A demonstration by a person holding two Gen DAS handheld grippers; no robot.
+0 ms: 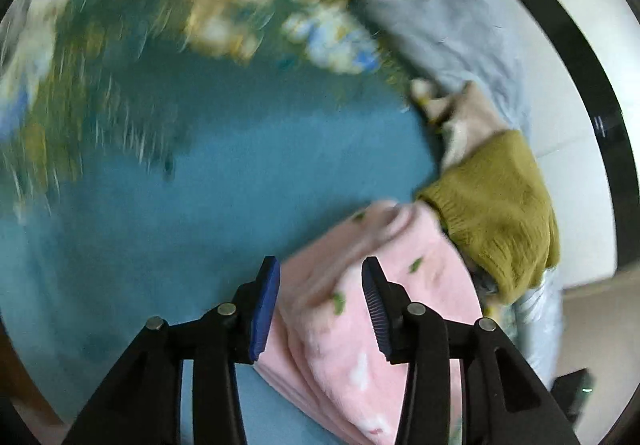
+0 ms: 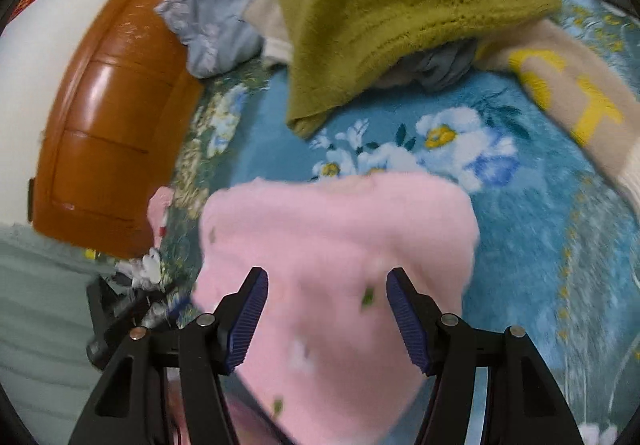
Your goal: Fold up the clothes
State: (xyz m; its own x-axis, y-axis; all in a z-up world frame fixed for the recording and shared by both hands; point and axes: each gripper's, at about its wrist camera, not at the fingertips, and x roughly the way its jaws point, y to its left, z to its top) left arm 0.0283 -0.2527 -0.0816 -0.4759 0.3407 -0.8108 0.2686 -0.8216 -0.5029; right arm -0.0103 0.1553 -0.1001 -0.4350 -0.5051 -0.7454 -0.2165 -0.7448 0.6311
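Both claws spread wide, gripping nothing: left gripper (image 1: pixel 320 309) and right gripper (image 2: pixel 324 309) straddle the fluffy pink leaf-print garment (image 2: pixel 336 237), partly folded on the blue floral blanket (image 2: pixel 520 265). Olive knit sweater (image 2: pixel 400 5) unfolded behind. Open blanket left; wooden headboard (image 2: pixel 100 125) close

two black-armed tools, left tool (image 1: pixel 320 265) and right tool (image 2: pixel 327 275), ribbed blue pads, apparently silver pivot pins

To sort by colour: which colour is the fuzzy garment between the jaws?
Pink garment, with small green specks; the right wrist view shows it best.
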